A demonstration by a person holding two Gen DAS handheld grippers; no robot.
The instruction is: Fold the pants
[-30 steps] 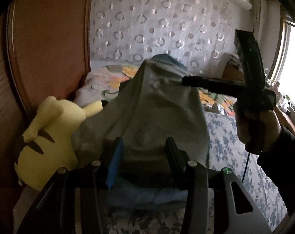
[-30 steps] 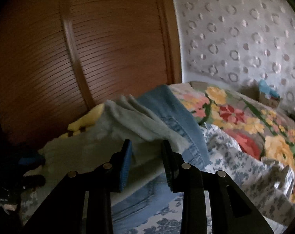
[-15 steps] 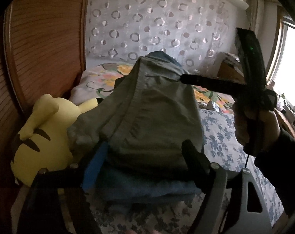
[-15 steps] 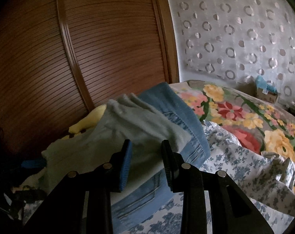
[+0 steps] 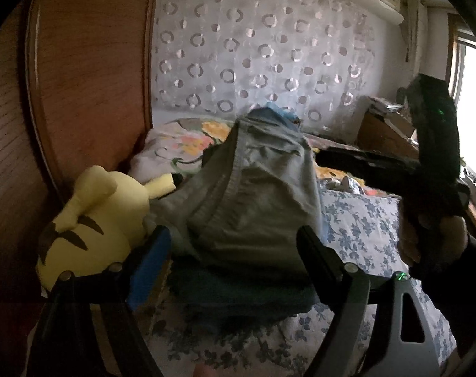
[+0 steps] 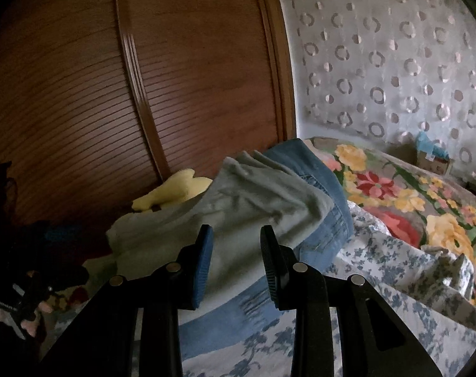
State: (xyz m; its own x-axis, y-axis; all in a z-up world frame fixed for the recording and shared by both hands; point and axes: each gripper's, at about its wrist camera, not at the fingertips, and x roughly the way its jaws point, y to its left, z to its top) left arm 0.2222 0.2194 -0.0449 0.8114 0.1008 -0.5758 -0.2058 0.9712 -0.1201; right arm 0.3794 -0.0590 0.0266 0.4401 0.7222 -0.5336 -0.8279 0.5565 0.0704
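Nearest, the left gripper (image 5: 231, 251) has just been opening its jaws; they stand wide on either side of the pants' (image 5: 253, 201) near edge without pressing it. The right gripper (image 6: 236, 260) is part open and, as far as the dim view shows, holds nothing. The grey pants lie folded on jeans (image 6: 325, 188) on the bed (image 6: 379, 267), beside a yellow plush (image 5: 96, 220). Soft and light, they should sag if lifted; a folded edge looks the best hold.
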